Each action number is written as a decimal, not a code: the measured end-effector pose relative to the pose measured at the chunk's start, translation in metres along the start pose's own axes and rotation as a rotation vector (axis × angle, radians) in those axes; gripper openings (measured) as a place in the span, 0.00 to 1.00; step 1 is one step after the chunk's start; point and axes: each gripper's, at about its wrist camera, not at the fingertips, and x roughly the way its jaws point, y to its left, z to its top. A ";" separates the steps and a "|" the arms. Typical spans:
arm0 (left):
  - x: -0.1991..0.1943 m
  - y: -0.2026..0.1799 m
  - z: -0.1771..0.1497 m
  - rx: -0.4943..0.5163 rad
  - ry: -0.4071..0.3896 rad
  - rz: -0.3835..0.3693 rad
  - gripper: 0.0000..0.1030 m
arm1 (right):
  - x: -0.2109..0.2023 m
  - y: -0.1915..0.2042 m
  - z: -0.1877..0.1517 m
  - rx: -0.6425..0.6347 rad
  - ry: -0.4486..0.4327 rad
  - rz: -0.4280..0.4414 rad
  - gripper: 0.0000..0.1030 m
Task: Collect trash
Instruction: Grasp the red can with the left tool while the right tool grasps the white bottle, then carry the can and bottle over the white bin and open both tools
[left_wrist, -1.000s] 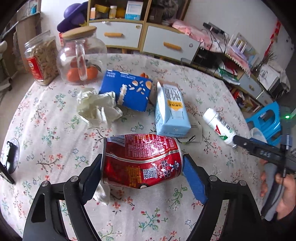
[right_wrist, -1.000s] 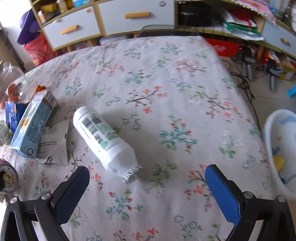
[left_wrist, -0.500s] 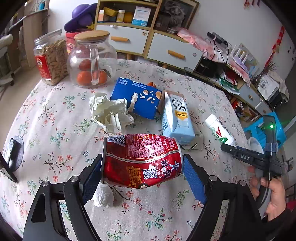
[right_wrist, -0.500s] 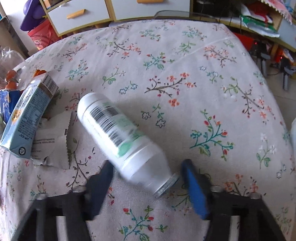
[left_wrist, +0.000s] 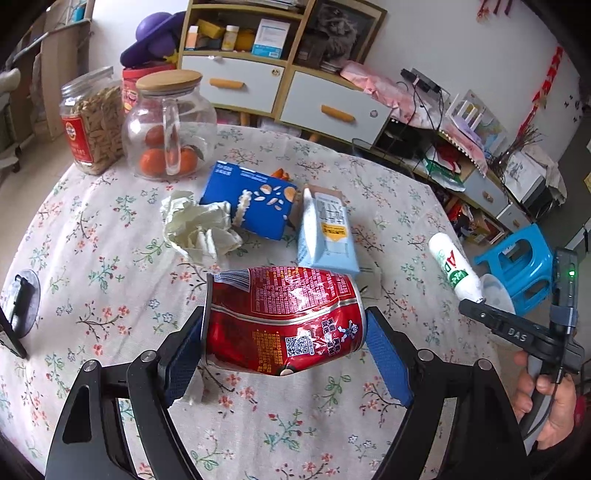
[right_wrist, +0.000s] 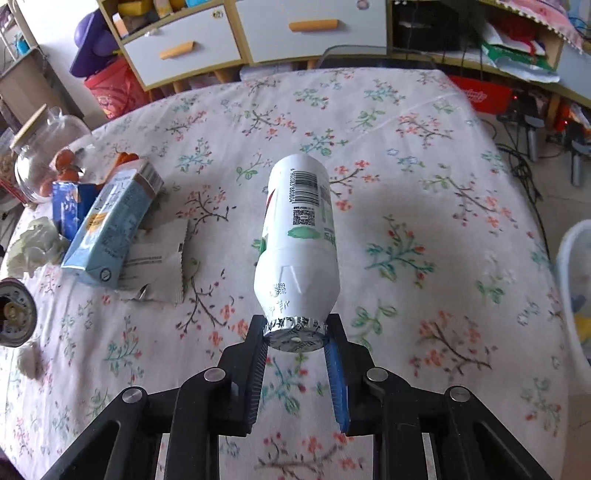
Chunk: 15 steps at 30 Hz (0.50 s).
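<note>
Right claw (right_wrist: 295, 341) closing on the white bottle's (right_wrist: 297, 236) foil neck — left claw (left_wrist: 284, 347) grips the dented red can (left_wrist: 282, 317) above the desk (left_wrist: 92, 258).

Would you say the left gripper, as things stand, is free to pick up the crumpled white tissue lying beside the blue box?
Probably not yet: the left gripper is shut on a crushed red drink can, so its jaws are full. The crumpled white tissue lies uncovered on the floral tablecloth just beyond, with nothing blocking the path.
</note>
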 end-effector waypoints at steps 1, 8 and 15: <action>-0.001 -0.003 -0.001 0.007 -0.002 -0.002 0.82 | -0.005 -0.003 -0.002 0.011 -0.006 0.009 0.26; 0.000 -0.022 -0.004 0.029 -0.002 -0.019 0.82 | -0.040 -0.023 -0.011 0.054 -0.064 0.019 0.26; 0.008 -0.050 -0.004 0.064 0.003 -0.041 0.82 | -0.067 -0.068 -0.024 0.146 -0.099 -0.012 0.26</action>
